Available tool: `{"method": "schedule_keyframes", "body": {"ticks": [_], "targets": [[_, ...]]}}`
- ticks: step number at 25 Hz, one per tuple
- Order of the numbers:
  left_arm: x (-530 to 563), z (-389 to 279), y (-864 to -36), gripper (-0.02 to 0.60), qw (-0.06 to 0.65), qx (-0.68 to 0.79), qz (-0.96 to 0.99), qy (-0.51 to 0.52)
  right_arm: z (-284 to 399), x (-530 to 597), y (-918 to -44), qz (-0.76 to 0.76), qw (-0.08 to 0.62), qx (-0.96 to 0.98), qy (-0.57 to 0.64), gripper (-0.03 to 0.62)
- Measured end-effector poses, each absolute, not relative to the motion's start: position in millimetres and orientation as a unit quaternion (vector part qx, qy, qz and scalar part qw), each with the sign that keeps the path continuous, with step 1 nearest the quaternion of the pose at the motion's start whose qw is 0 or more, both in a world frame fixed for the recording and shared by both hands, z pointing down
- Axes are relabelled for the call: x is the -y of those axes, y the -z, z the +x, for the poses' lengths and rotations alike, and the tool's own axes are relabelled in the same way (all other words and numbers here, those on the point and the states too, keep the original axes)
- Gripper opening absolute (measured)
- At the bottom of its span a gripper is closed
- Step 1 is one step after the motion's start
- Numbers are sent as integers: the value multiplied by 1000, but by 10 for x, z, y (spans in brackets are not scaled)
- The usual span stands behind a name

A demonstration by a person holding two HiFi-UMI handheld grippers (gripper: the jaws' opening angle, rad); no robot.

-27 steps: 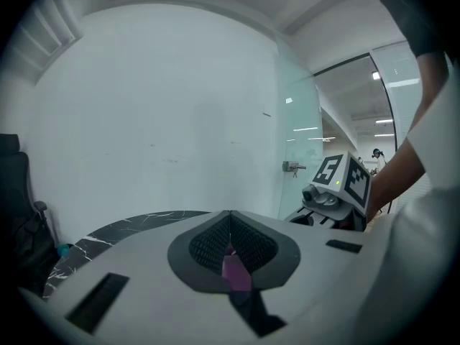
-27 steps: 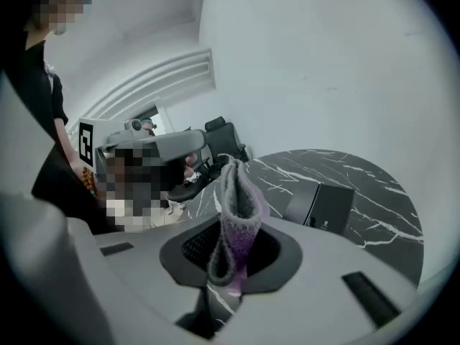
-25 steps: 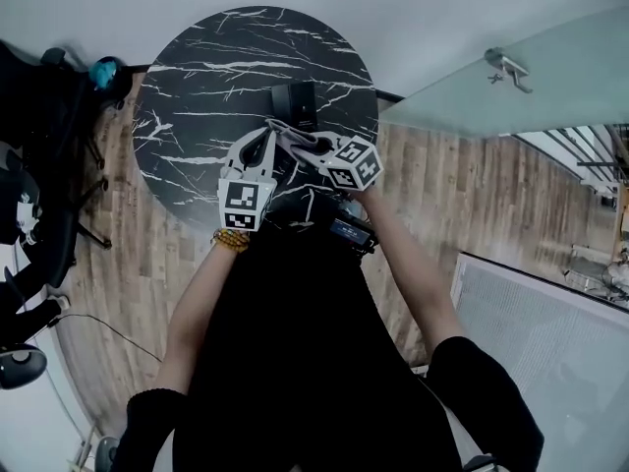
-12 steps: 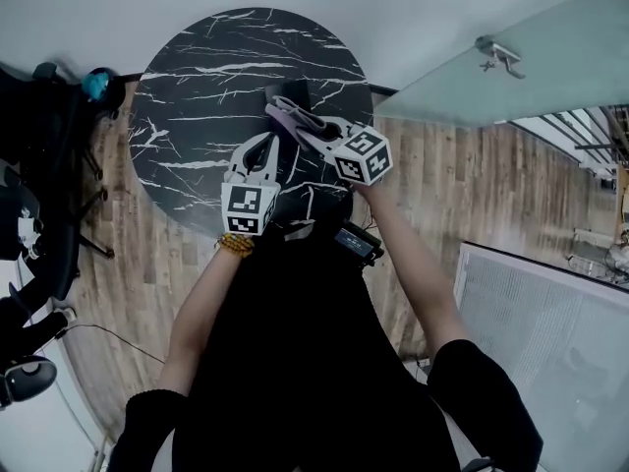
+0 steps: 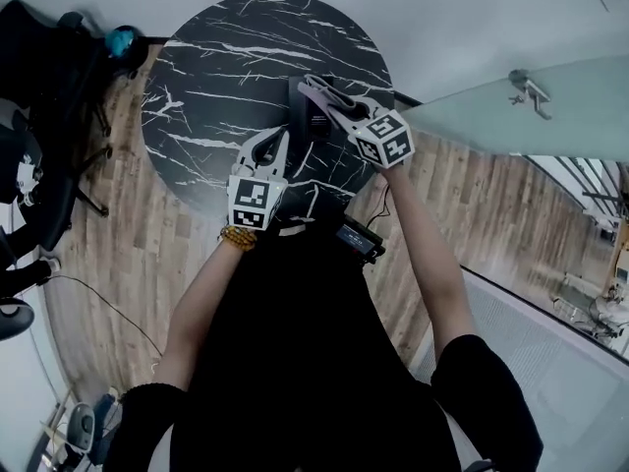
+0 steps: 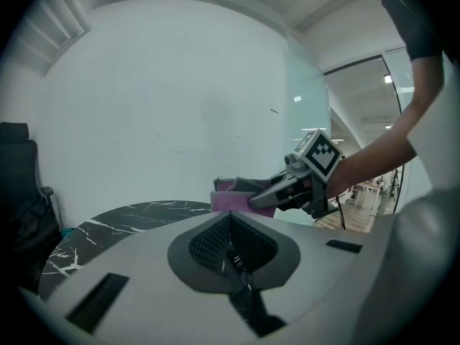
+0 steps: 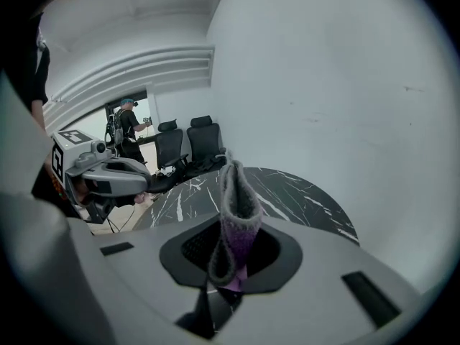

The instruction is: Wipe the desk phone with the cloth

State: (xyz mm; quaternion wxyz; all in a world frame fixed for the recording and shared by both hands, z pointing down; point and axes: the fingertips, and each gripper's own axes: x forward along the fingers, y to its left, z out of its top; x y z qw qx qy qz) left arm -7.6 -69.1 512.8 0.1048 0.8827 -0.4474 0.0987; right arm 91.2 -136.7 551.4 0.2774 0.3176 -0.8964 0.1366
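A dark desk phone (image 5: 304,116) stands near the right side of the round black marble table (image 5: 211,77). My right gripper (image 5: 322,94) reaches over the phone from the right, shut on a folded purple cloth (image 5: 315,88). In the right gripper view the cloth (image 7: 237,218) stands upright, pinched between the jaws. The left gripper view shows the cloth (image 6: 231,200) and the right gripper (image 6: 253,197) from the side. My left gripper (image 5: 274,140) hovers over the table's near edge, left of the phone; its jaws look shut on nothing.
Black office chairs (image 5: 39,185) stand left of the table on the wood floor. A glass door with a metal handle (image 5: 529,87) is at the right. More chairs (image 7: 188,146) and a person (image 7: 128,129) show far off in the right gripper view.
My right gripper has carried the cloth farther out, away from my body and over the phone. The left gripper has kept its place near the table's edge. The head view has shifted.
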Motion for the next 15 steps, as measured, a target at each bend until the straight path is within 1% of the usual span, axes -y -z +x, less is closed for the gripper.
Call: {"method": "schedule_keyframes", "body": {"ticks": [9, 11, 15], "targets": [[705, -256, -5255, 14, 120, 486, 858, -113, 842, 2162, -5425, 339, 348, 874, 13, 64], [702, -274, -5258, 14, 122, 488, 856, -115, 806, 2254, -5506, 333, 360, 872, 17, 64], [697, -267, -5286, 14, 124, 486, 857, -121, 752, 2292, -5838, 301, 384, 873, -11, 64]]}}
